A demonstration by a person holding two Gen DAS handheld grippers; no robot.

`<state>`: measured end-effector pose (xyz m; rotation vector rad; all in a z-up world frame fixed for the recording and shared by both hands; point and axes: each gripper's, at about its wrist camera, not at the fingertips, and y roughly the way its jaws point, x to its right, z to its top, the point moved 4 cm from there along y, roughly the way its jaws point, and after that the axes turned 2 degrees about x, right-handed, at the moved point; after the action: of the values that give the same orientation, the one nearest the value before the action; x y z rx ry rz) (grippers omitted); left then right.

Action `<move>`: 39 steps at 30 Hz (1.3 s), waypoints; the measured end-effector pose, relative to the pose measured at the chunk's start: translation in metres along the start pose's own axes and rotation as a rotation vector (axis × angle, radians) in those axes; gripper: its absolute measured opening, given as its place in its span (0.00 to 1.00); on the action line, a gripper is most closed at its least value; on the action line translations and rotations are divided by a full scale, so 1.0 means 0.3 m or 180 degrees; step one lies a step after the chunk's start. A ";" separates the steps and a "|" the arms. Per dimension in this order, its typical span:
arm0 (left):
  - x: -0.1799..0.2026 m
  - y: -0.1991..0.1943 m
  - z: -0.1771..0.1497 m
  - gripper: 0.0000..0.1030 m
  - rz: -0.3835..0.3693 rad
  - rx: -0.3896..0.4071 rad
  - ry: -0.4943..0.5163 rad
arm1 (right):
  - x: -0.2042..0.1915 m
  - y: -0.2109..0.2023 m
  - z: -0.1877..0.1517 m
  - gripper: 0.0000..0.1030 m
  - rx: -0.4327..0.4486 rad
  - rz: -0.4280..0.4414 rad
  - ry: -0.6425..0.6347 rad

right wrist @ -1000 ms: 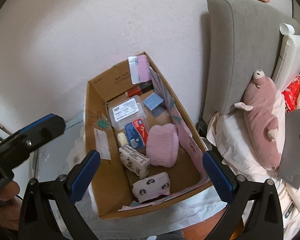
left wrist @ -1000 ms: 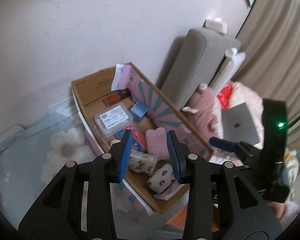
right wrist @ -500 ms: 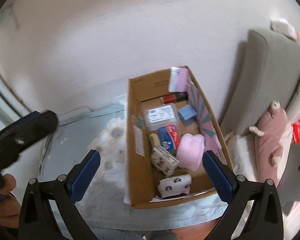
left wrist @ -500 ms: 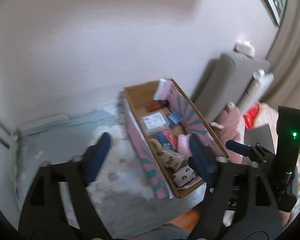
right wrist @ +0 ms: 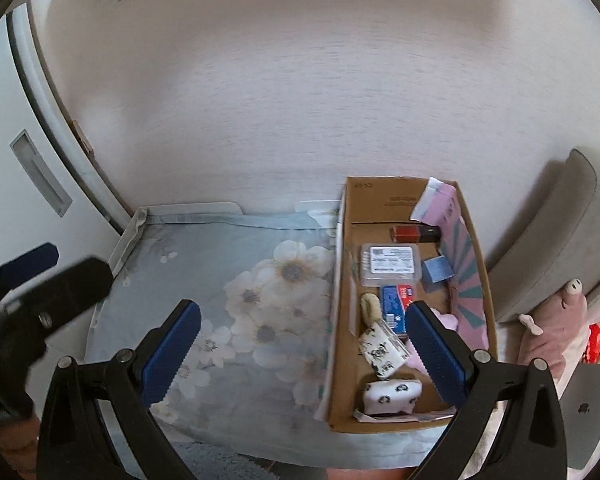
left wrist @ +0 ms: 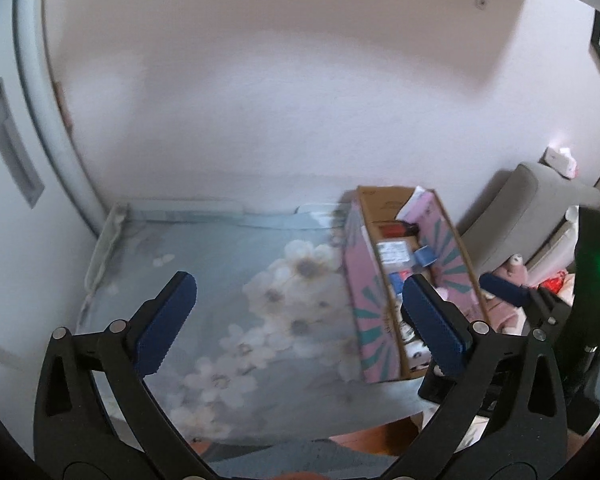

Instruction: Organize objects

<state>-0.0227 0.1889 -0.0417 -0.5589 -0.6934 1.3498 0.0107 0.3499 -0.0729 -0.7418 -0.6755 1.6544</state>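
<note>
Cardboard box [right wrist: 384, 200]: sits open on the right side of the floral cloth [right wrist: 228, 276], back end near the wall, pink patterned flap along its right wall.
Far end of box: a dark red-brown packet [right wrist: 414, 233] lies across it, a pink-and-white pouch [right wrist: 436, 200] leaning in the corner above.
Middle of box: a clear plastic case with a white label [right wrist: 390, 264], a small blue cube [right wrist: 437, 270] just beside it, a blue-and-red packet [right wrist: 396, 306] below, and a pale oval piece [right wrist: 370, 307] to its left.
Near end of box: a patterned white bar [right wrist: 382, 350], a fluffy pink item [right wrist: 446, 320] partly hidden behind the finger, and a spotted white roll [right wrist: 392, 392] closest to us.
Left gripper [left wrist: 300, 322]: jaws have just been opening and now stand wide apart, nothing between them, angled down over the cloth left of the box.
Right gripper [right wrist: 304, 348]: spread wide too and holding nothing, tilted down, its right finger over the box's near end.
Beside the table: a grey cushion [right wrist: 560, 240] and a pink plush pig [right wrist: 552, 332] off to the right.
</note>
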 end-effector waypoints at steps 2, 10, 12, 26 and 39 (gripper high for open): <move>-0.030 -0.002 -0.004 1.00 0.0046 -0.0057 -0.0009 | -0.021 0.004 0.008 0.99 -0.0004 -0.0014 -0.0011; -0.107 -0.028 -0.008 1.00 0.0298 -0.0035 0.0210 | -0.144 0.040 -0.003 0.99 -0.0116 -0.0118 -0.0054; -0.126 -0.039 -0.008 1.00 0.0366 -0.0013 0.0290 | -0.178 0.042 -0.006 0.99 -0.0117 -0.0113 -0.0062; -0.399 -0.004 -0.048 1.00 0.0207 -0.0292 -0.0112 | -0.276 0.052 -0.028 0.99 -0.0071 -0.0470 0.0126; -0.443 -0.006 -0.049 1.00 0.0108 -0.0296 -0.0208 | -0.273 0.026 -0.014 0.99 -0.0017 -0.0593 0.0124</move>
<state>-0.0210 0.0578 -0.0673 -0.6052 -0.8065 1.3775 0.0219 0.2684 -0.0719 -0.6918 -0.7003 1.4653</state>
